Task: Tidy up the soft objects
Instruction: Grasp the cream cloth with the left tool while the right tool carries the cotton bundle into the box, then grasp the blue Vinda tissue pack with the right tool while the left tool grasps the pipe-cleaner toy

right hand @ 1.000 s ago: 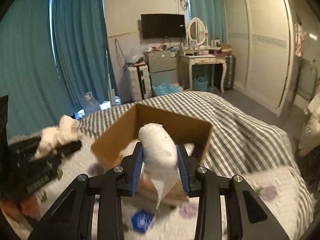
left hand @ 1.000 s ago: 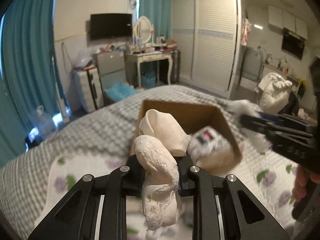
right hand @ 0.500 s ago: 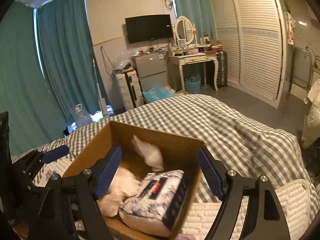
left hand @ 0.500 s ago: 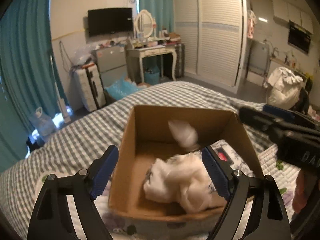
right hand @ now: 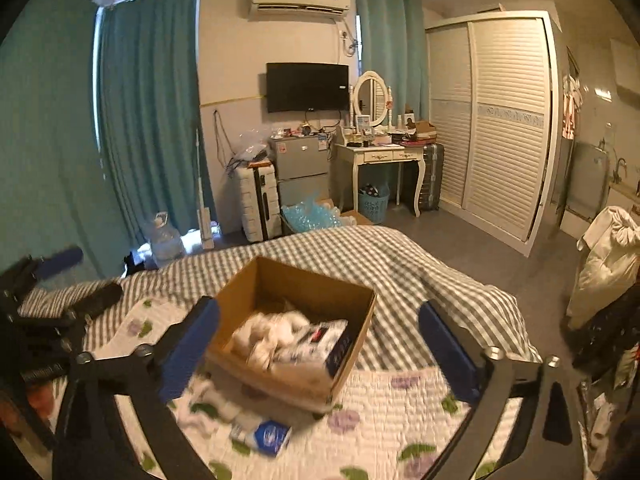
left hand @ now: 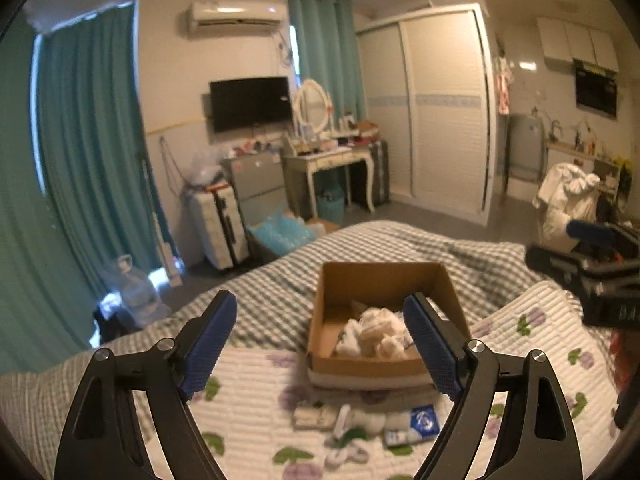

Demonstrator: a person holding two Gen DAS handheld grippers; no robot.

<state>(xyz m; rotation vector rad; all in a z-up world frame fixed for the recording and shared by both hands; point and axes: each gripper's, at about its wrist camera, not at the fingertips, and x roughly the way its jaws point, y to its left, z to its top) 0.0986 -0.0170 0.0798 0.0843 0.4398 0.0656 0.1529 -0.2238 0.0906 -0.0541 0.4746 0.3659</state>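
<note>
Closest to me, both tools hang above the bed with their blue-padded fingers spread wide and nothing between them: the left tool and the right tool each frame the box from their own side, which suggests they are free for another pick.

Just below them, on the quilted floral blanket, a few small soft things lie loose against the near wall of the box: pale rolled cloths and a little blue packet. They sit within easy reach, probably the ones yet to be gathered.

Next comes the cardboard box, open-topped so things can be dropped in from above. Inside rests a heap of white soft bundles, with a printed pack beside them.

Beyond, the grey checked duvet runs to the foot of the bed, then the dressing table and wardrobe.
</note>
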